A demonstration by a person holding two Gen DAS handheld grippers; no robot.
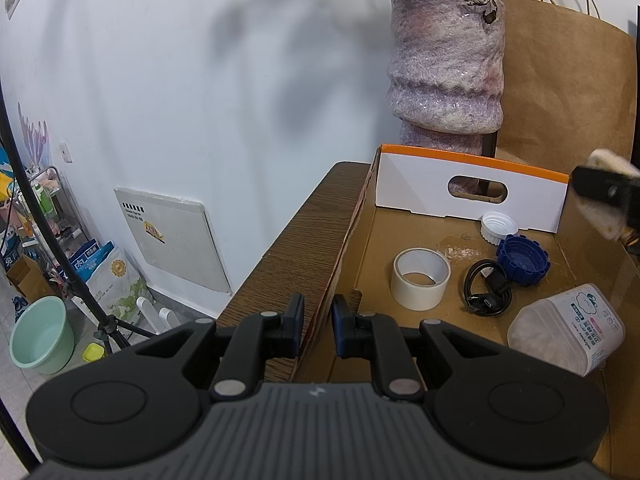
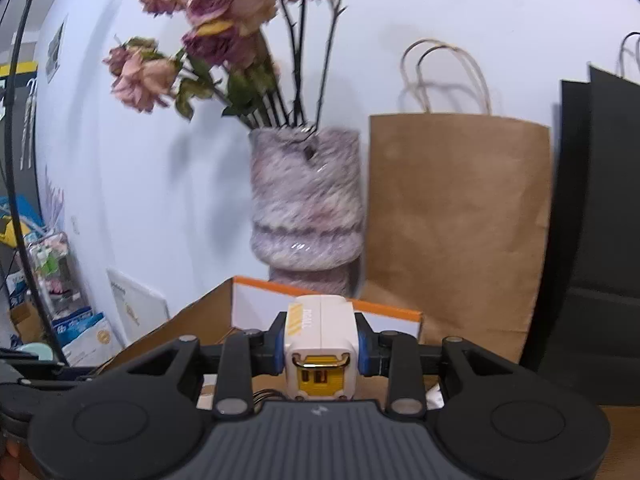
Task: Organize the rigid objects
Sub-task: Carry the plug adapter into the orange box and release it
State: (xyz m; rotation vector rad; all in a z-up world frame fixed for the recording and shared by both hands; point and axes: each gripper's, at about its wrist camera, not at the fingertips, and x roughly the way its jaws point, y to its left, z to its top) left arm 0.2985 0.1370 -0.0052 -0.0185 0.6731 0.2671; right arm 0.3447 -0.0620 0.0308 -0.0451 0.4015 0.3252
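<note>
An open cardboard box [image 1: 404,188] on a wooden table holds a roll of white tape [image 1: 420,276], a coiled black cable [image 1: 488,292], a blue cap [image 1: 524,260], a white cap [image 1: 499,227] and a clear plastic container [image 1: 568,328]. My left gripper [image 1: 318,320] straddles the box's left wall, jaws slightly apart, holding nothing. My right gripper [image 2: 320,344] is shut on a white and yellow charger block [image 2: 320,344] above the box [image 2: 328,304]; it also shows at the right edge of the left wrist view [image 1: 608,196].
A mottled purple vase [image 1: 444,68] with dried flowers and a brown paper bag [image 1: 568,80] stand behind the box. A black bag [image 2: 600,220] stands at the right. The table's left edge [image 1: 288,248] drops to a floor with a green basin [image 1: 40,336] and a tripod.
</note>
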